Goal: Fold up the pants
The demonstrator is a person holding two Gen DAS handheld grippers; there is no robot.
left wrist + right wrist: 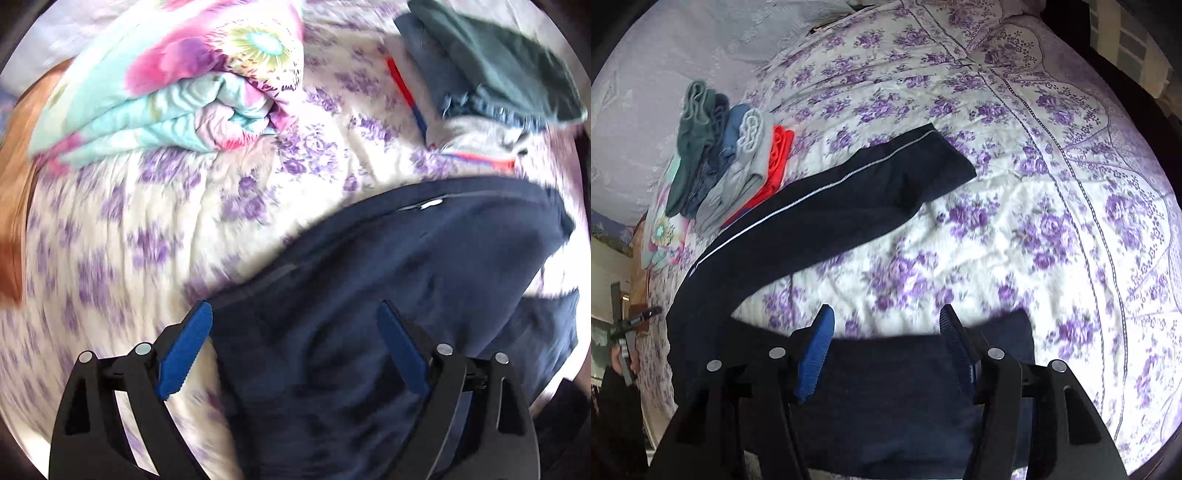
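Observation:
Dark navy pants (827,210) with a thin pale side stripe lie on the bed with the purple-flowered cover (997,229). One leg stretches away to its cuff, the other leg end lies near my right gripper. My right gripper (886,325) is open, its blue-padded jaws spread above that near leg end. In the left wrist view the pants (406,280) spread below my left gripper (295,317), which is open with its jaws wide over the fabric's left edge. The left view is blurred by motion. The left hand and gripper also show at the far left of the right wrist view (628,332).
A stack of folded clothes (731,162) in green, blue, grey and red lies beyond the pants; it also shows in the left wrist view (491,74). A folded flowered quilt (177,85) lies at the bed's far left. Bare bed cover extends to the right (1071,184).

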